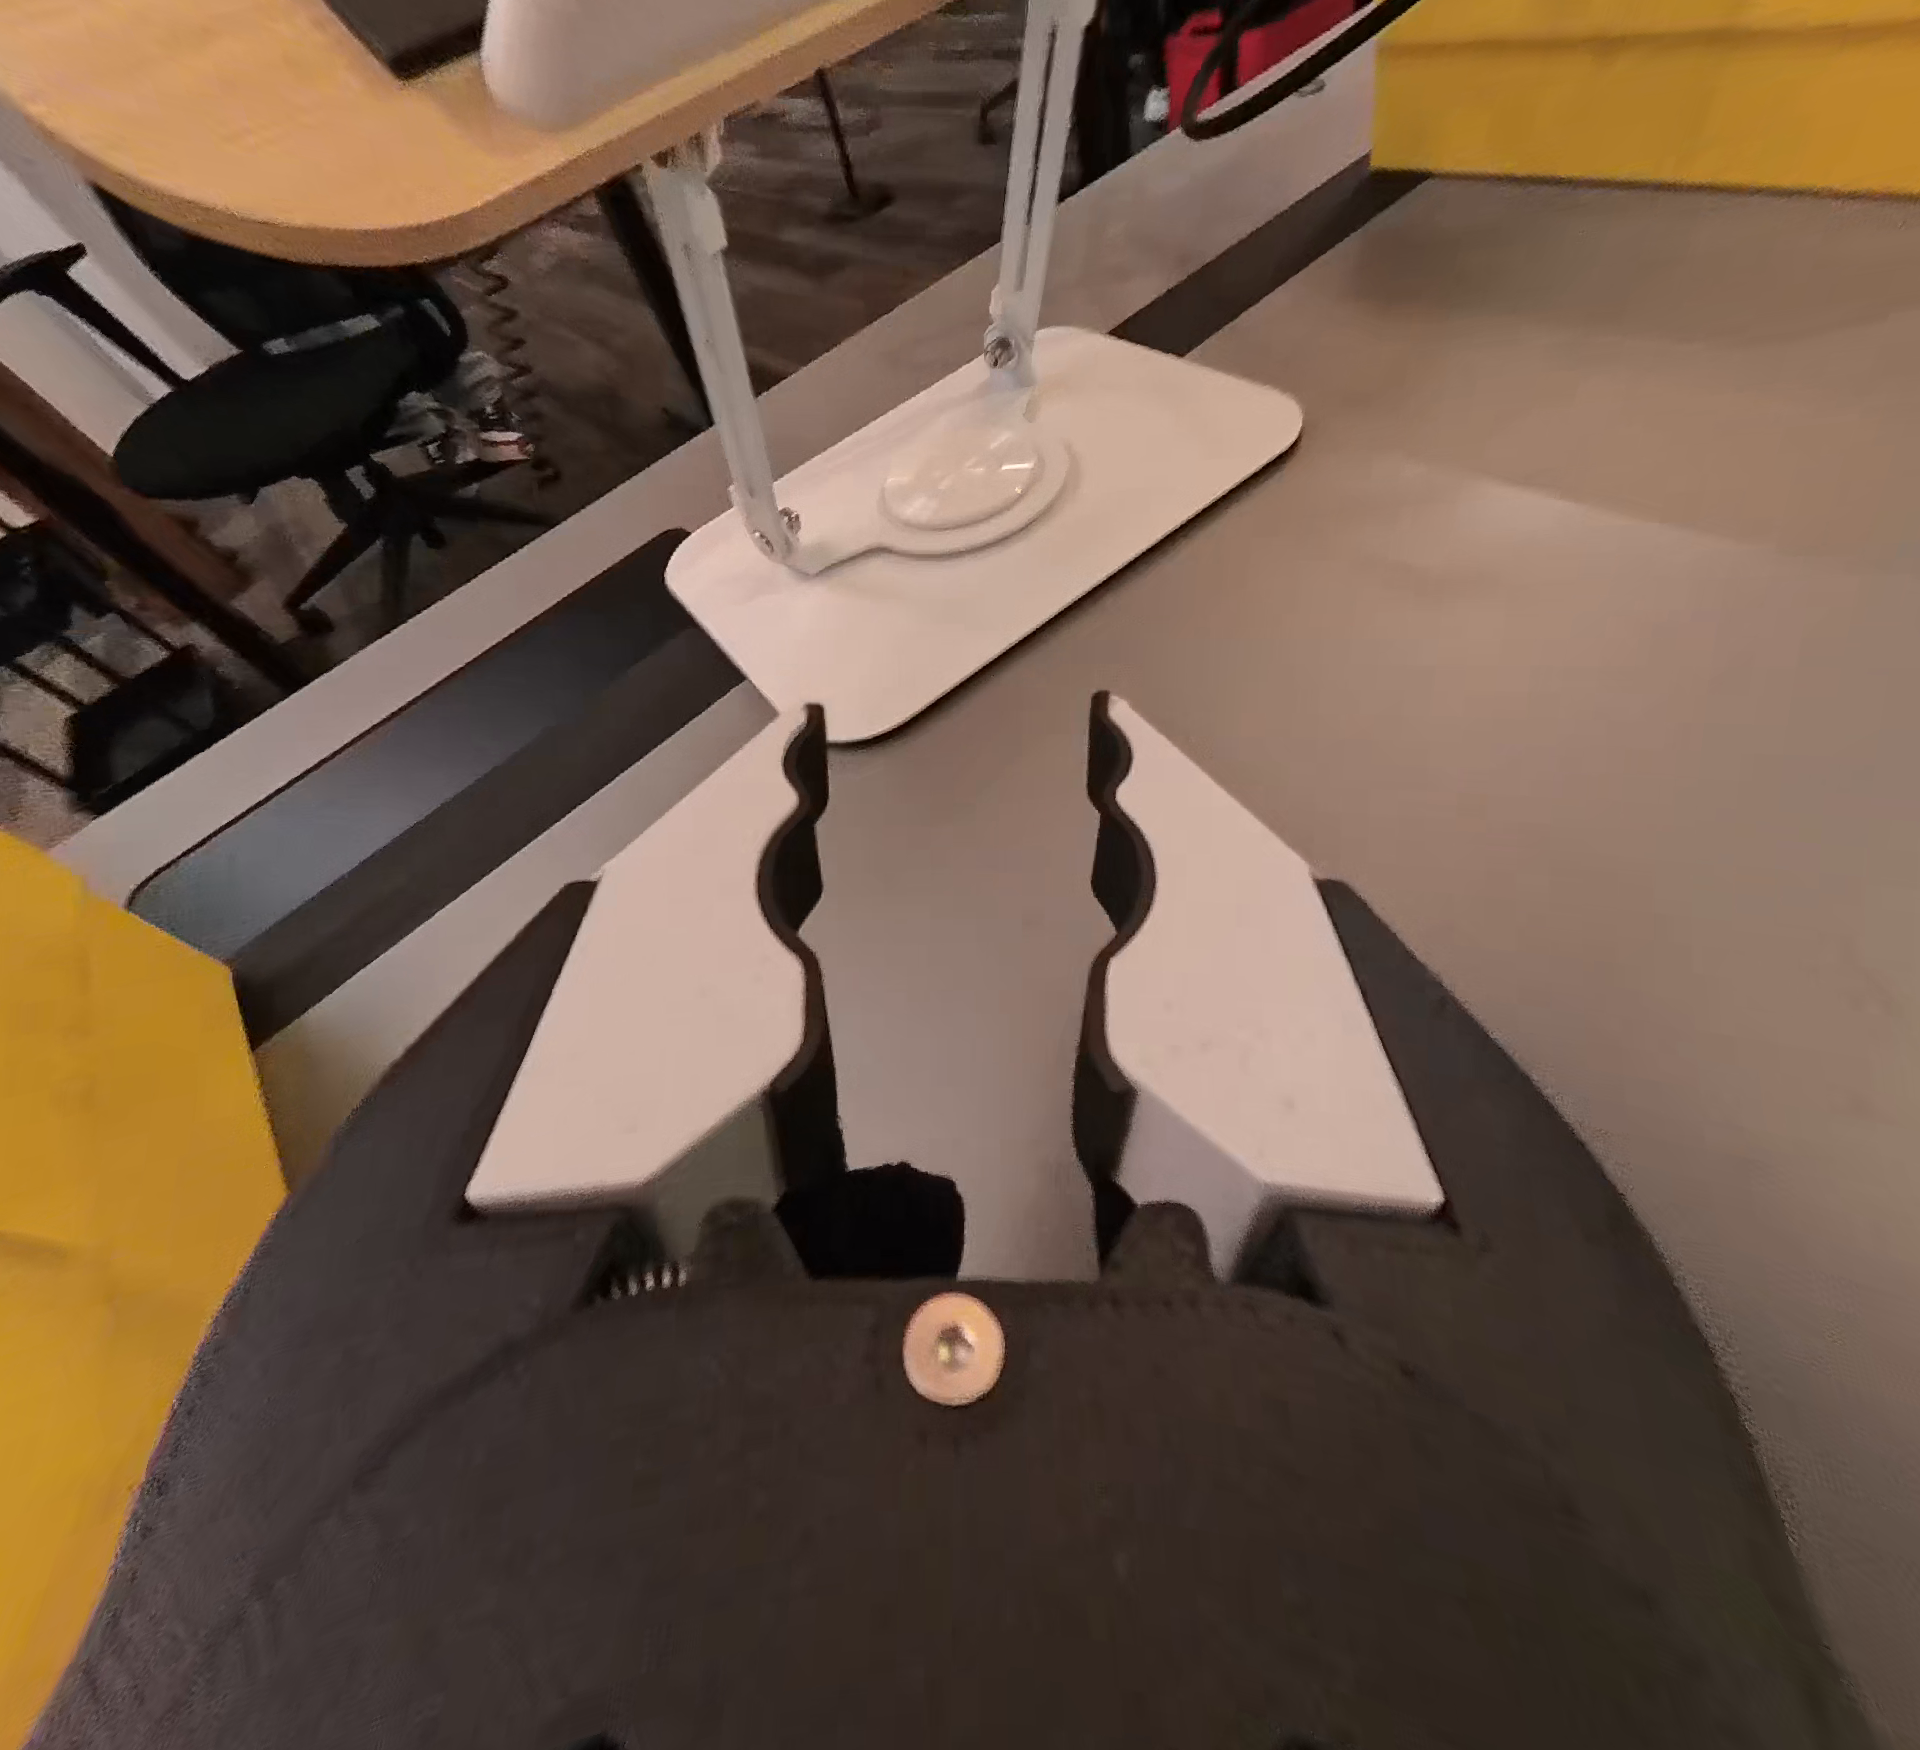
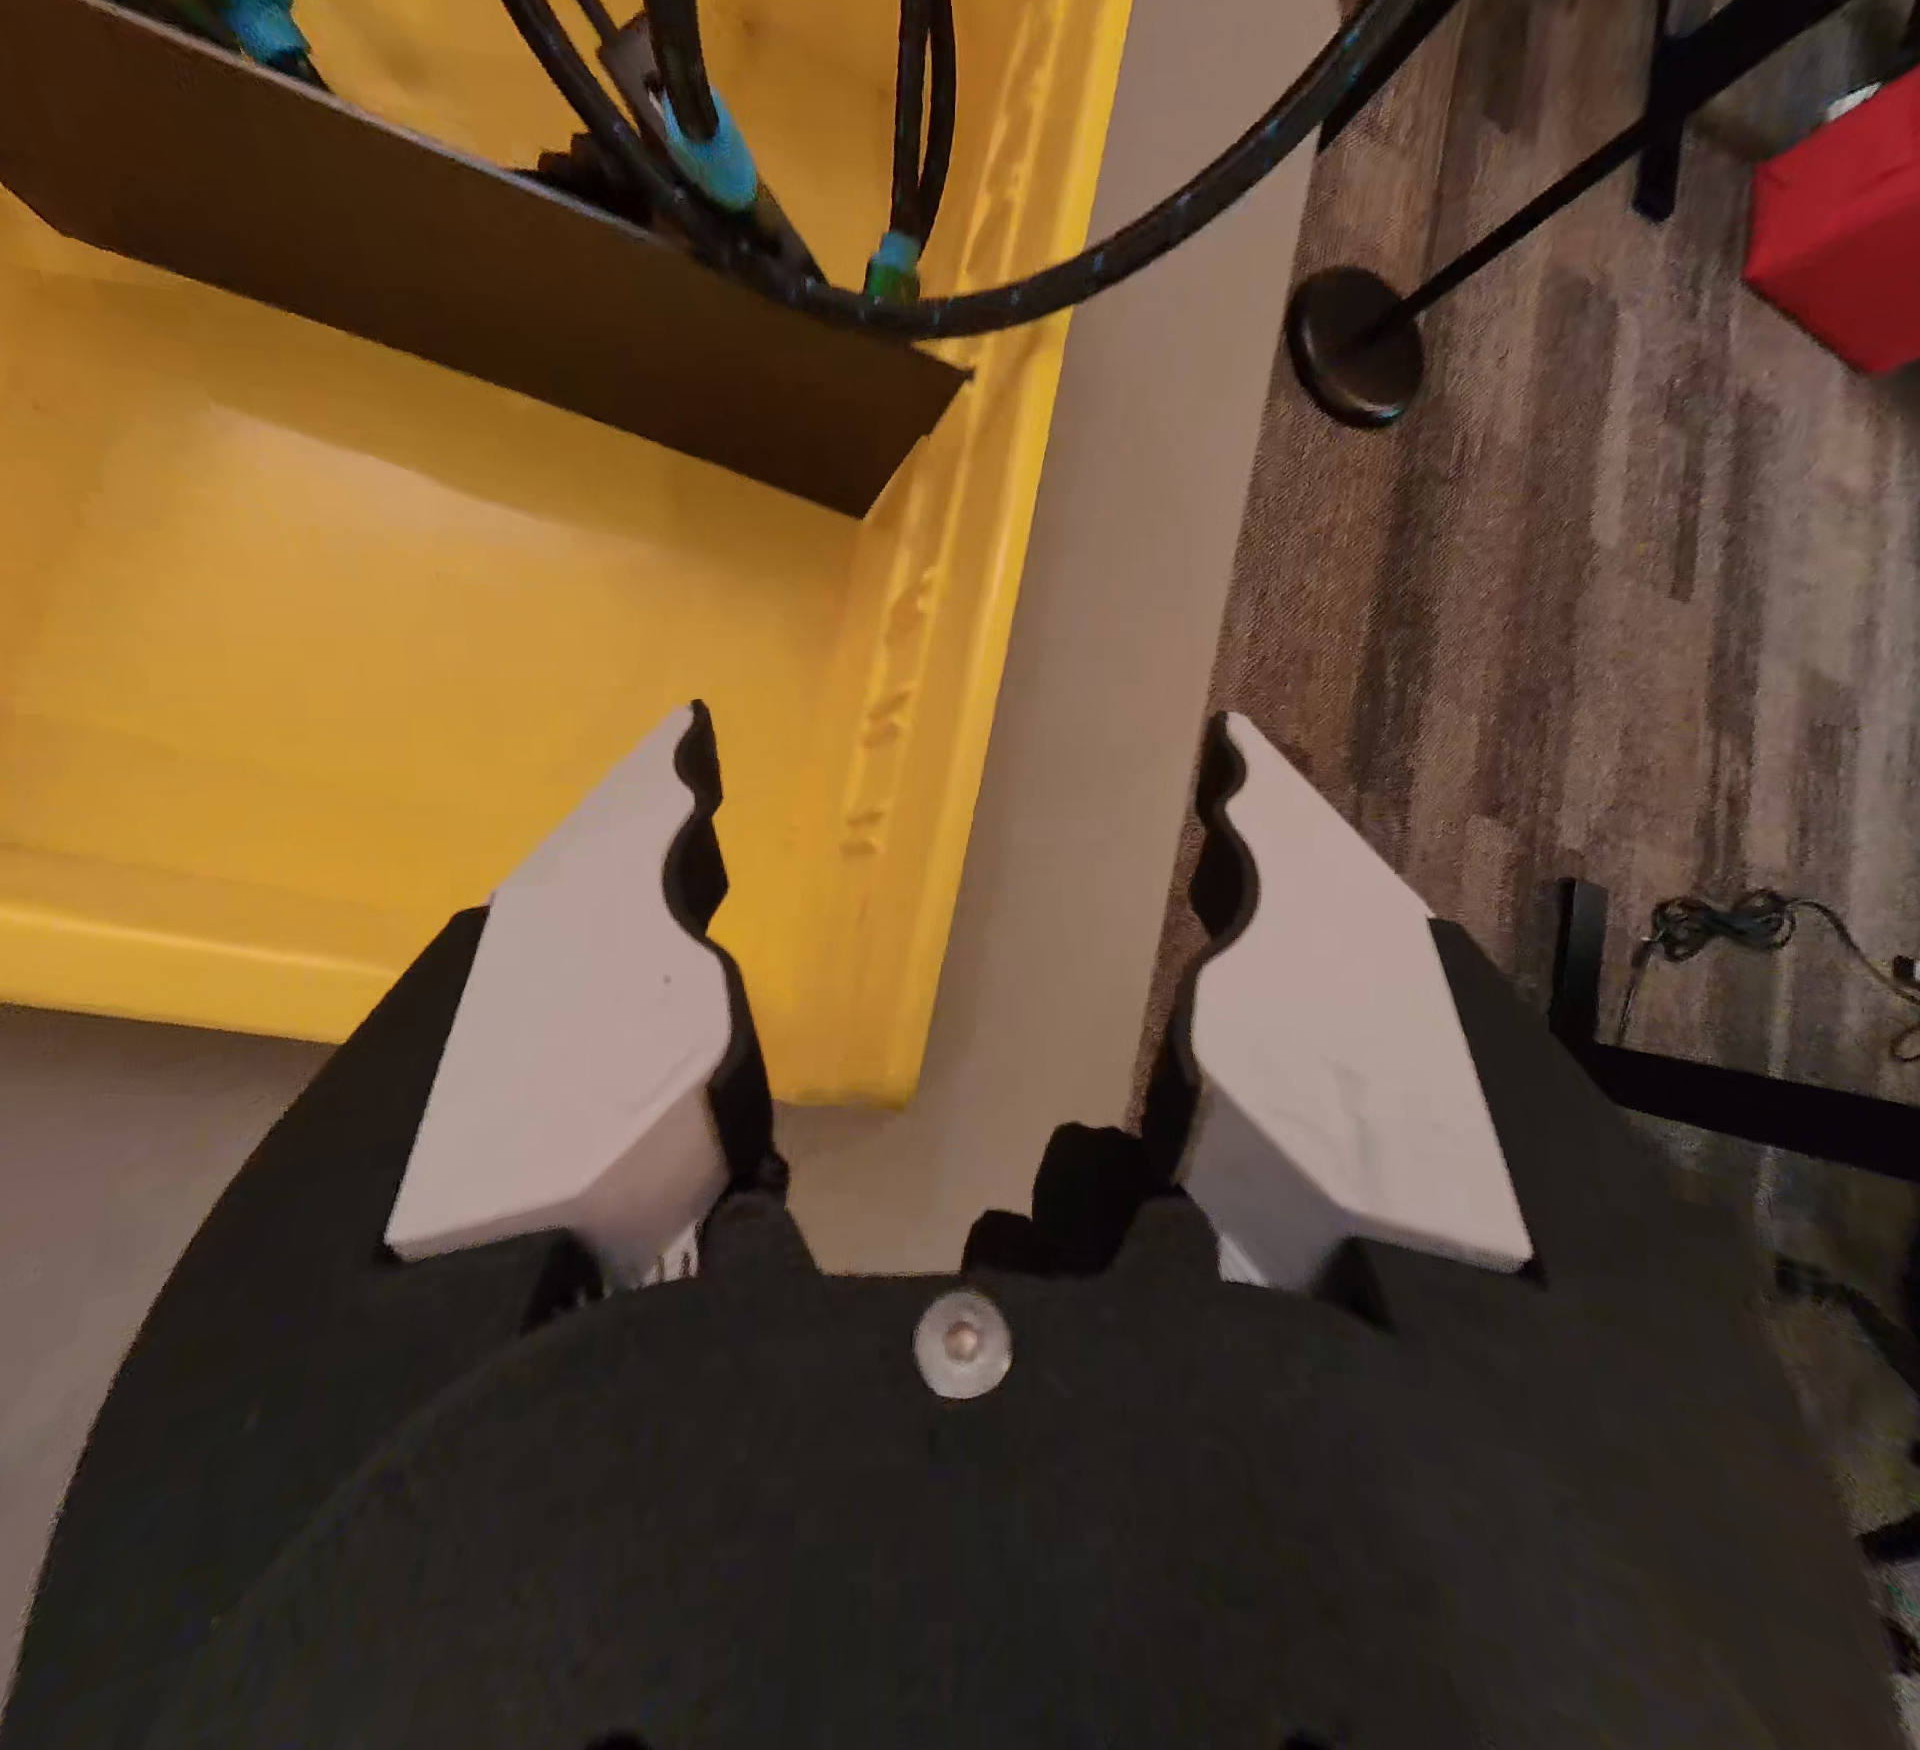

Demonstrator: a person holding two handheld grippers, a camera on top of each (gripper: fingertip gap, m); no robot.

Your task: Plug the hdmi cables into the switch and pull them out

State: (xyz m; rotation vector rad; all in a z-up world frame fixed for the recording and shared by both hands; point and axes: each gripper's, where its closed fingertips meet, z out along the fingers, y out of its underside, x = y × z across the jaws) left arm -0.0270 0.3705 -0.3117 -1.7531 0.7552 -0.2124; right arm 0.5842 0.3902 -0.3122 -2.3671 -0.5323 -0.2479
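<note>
Several black HDMI cables with blue and green sleeves lie in the far part of a yellow bin, behind a brown cardboard divider. One thick black cable loops out over the bin's rim. My right gripper is open and empty above the bin's right rim, well short of the cables. My left gripper is open and empty over the grey table. A cable loop also shows in the left wrist view at top right. No switch is in view.
A white lamp base with two jointed arms stands on the table just beyond my left gripper. A yellow bin sits at the far right. A wooden desk, an office chair and a red box lie past the table's edge. Some 60 centimetres of space lies between my two pairs of fingers.
</note>
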